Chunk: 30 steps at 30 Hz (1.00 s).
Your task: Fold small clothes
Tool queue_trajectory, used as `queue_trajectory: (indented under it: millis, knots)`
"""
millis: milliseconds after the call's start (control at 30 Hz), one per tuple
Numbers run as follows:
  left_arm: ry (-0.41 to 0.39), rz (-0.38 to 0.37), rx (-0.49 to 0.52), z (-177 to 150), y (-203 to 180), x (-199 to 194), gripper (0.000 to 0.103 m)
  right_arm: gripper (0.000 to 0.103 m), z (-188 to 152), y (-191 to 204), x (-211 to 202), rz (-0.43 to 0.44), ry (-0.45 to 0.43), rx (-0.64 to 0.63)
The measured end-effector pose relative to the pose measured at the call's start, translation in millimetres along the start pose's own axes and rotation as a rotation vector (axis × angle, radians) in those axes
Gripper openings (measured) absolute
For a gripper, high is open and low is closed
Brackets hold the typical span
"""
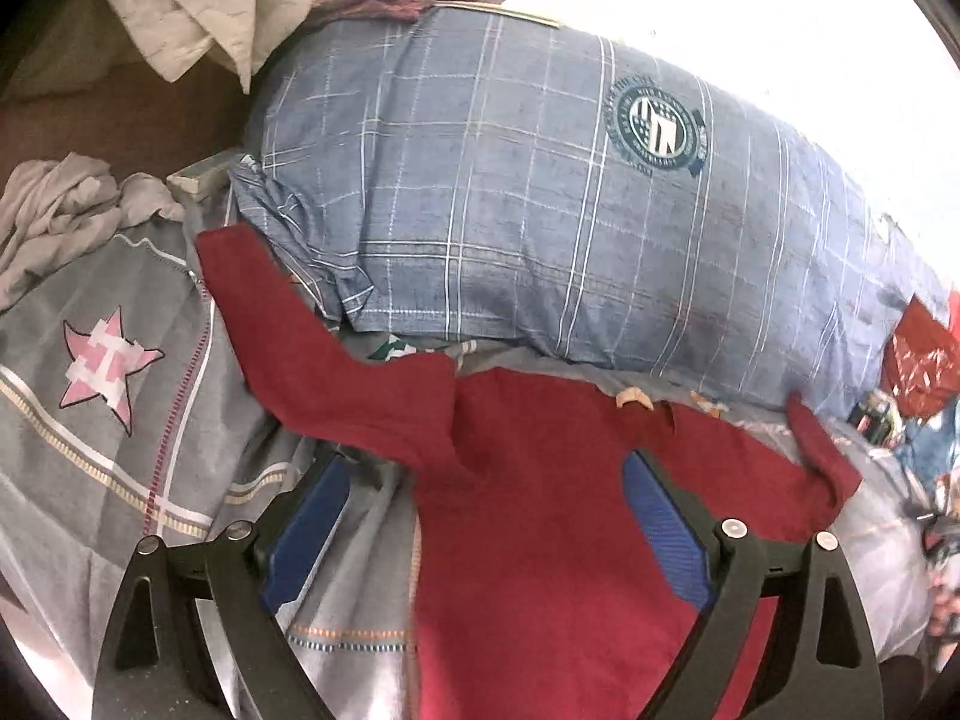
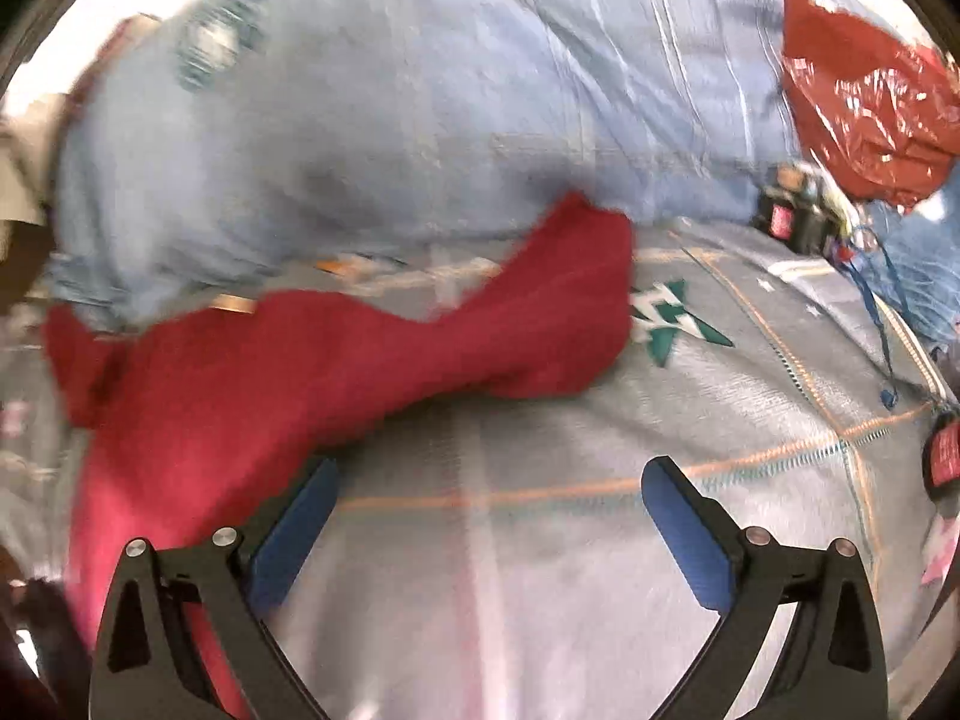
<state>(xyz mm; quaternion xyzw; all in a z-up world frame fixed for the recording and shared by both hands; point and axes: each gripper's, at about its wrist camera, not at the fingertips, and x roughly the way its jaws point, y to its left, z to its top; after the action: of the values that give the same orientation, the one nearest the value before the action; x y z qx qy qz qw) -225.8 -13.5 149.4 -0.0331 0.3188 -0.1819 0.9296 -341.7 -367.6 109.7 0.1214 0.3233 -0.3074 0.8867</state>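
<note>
A small dark red garment (image 1: pixel 540 516) lies spread on a grey patterned bedsheet (image 1: pixel 120 432), one sleeve reaching up to the left. My left gripper (image 1: pixel 486 468) hovers open over its left part, with the cloth under and between the blue pads (image 1: pixel 666 528). In the right wrist view the same red garment (image 2: pixel 312 372) lies to the left, blurred, one sleeve stretching right. My right gripper (image 2: pixel 489 474) is open over the bare sheet (image 2: pixel 540 570) just right of the garment, nothing between its fingers.
A large blue checked pillow (image 1: pixel 540 198) with a round badge lies right behind the garment. Crumpled pale clothes (image 1: pixel 66 210) and a cream shirt (image 1: pixel 204 6) sit at the left. A red plastic bag (image 2: pixel 870 102) and small dark items (image 2: pixel 792 216) lie at the right.
</note>
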Motion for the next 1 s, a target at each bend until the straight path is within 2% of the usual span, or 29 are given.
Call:
queue_trajectory:
  millis: [167,200,267,333,533,667,867,1000]
  knots:
    - [0.029,-0.008,0.025,5.9,-0.5,7.2,0.093,0.102,3.9,44.2,-49.7,0.13,-0.042,-0.016]
    - [0.038,0.01,0.031,17.8,-5.7,28.4,0.093,0.102,4.6,55.3,-54.7,0.155,-0.052,-0.033]
    - [0.039,0.037,0.035,23.1,-9.0,36.3,0.093,0.103,2.0,77.6,-60.9,0.181,-0.079,-0.062]
    - [0.038,0.054,0.048,22.9,-12.8,41.7,0.093,0.103,3.7,99.2,-56.6,0.205,-0.088,-0.084]
    - [0.026,0.13,0.053,26.3,-17.4,69.0,0.093,0.103,11.4,145.9,-16.8,0.318,-0.038,-0.075]
    - [0.067,0.119,0.04,28.9,-18.4,96.3,0.093,0.103,13.0,174.9,7.7,0.275,-0.062,-0.122]
    - [0.09,0.12,0.049,19.8,-12.0,138.6,0.092,0.103,12.3,190.3,52.4,0.201,-0.058,-0.142]
    - [0.131,0.125,0.063,14.7,-2.7,160.0,0.092,0.103,4.0,194.1,72.0,0.211,-0.095,-0.195]
